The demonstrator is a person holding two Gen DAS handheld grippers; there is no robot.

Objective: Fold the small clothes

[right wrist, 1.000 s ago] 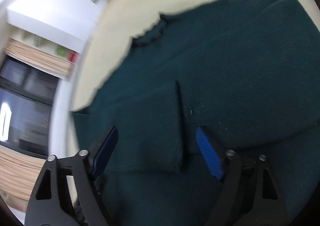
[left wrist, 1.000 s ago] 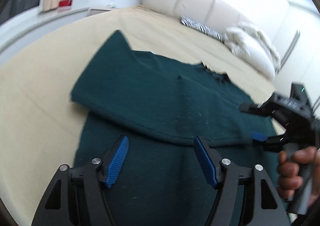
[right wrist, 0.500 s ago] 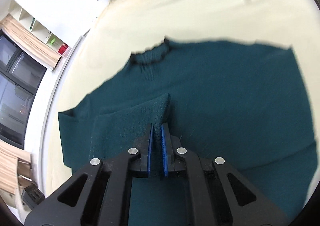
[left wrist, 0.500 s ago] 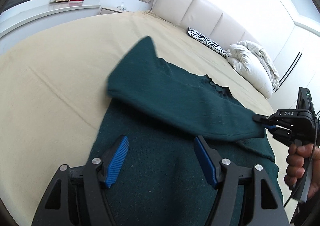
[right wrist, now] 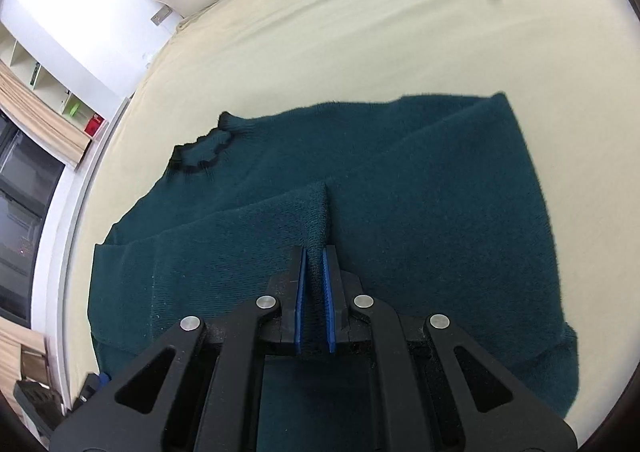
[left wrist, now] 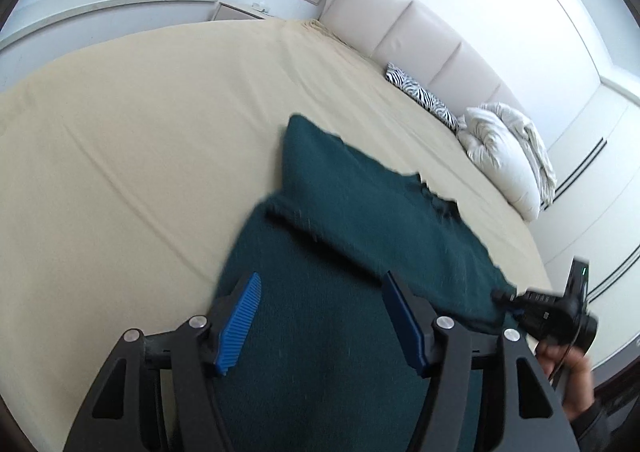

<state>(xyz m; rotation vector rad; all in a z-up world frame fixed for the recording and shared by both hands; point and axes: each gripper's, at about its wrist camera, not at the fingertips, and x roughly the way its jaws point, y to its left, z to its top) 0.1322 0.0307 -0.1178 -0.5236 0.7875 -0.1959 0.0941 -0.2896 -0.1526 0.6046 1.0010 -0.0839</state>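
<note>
Your right tool (right wrist: pixel 314 252) is clenched on the dark green knitted sweater's (right wrist: pixel 420 188) sleeve cuff to fold it across, while your left tool (left wrist: pixel 320 316) hangs released.

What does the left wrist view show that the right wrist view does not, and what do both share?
Only the left wrist view: the white duvet, the open left tool, and the right tool seen from outside. Only the right wrist view: the sweater's neckline clearly, and the cuff pinched in the shut right tool. Both: the green sweater, beige bed, zebra cushion.
</note>
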